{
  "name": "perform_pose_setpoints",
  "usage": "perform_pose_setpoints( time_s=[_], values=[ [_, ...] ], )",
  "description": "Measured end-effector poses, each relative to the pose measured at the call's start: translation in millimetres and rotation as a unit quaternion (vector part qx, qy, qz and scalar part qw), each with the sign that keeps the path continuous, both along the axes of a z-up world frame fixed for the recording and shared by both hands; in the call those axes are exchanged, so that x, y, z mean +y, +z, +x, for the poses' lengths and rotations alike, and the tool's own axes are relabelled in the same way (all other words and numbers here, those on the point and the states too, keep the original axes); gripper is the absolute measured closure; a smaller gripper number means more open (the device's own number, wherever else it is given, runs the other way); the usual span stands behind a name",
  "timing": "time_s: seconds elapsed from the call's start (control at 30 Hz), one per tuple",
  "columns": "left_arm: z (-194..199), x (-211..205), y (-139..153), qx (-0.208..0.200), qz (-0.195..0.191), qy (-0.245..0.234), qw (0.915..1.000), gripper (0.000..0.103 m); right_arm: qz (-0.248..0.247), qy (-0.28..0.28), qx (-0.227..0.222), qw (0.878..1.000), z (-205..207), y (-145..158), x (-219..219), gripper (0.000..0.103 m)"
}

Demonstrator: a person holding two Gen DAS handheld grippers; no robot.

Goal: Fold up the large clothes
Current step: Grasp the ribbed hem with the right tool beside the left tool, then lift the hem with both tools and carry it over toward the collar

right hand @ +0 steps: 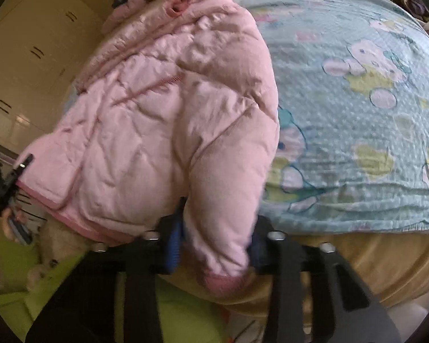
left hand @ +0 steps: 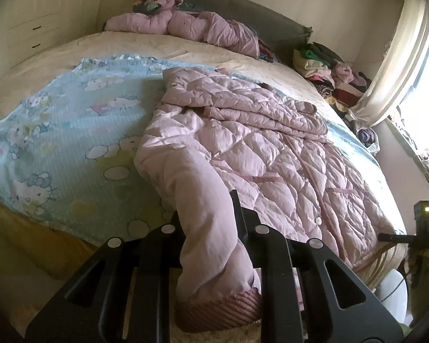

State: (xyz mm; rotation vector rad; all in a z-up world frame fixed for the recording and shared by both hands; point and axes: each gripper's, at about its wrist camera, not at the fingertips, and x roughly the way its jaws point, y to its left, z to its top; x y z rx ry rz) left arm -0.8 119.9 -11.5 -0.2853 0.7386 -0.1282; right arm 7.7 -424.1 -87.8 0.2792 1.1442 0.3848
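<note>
Holding a pink quilted coat (left hand: pixel 243 143) by both sleeves.
Each gripper, left gripper (left hand: pixel 211 228) and right gripper (right hand: pixel 217 237), clamped one cuff; the coat's body stretched away across the bed (left hand: pixel 71 54).

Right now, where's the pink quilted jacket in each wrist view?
Left wrist: pink quilted jacket fills centre-right, one sleeve hanging into the left tongs.
Right wrist: it fills centre-left, a sleeve clamped in the right tongs.
Shared landmark: the blue cartoon blanket beneath it.
</note>
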Motion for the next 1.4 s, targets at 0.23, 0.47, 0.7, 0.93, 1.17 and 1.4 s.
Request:
perform_pose_setpoints(
  time_s=[0.23, 0.47, 0.7, 0.93, 1.17, 1.4],
  values=[
    [7.5, 4.8, 14.0, -0.016, -0.009, 0.008, 0.9998, 0.091, 0.069, -0.004, -0.120, 0.990, 2.1, 66.2, -1.3, 0.084],
    [19.2, 11.7, 31.9, -0.039, -0.014, 0.024, 0.9988, 0.091, 0.108, -0.024, -0.184, 0.977, 21.9, 99.5, -2.2, 0.085],
    [33.0, 16.4, 46.7, -0.053, -0.007, 0.033, 0.9980, 0.091, 0.130, -0.051, -0.195, 0.971, 59.1, 113.2, -0.2, 0.085],
    [48.9, 27.2, 56.5, -0.065, -0.016, 0.047, 0.9967, 0.091, 0.125, -0.049, -0.227, 0.965, 82.7, 135.6, 4.9, 0.085],
    [68.9, 36.2, 69.0, -0.074, -0.019, 0.058, 0.9954, 0.091, 0.131, -0.060, -0.248, 0.958, 105.4, 153.1, 3.5, 0.085],
    [89.8, 40.2, 82.3, -0.079, -0.013, 0.061, 0.9949, 0.091, 0.136, -0.069, -0.265, 0.952, 128.4, 171.0, 4.6, 0.085]
  ],
)
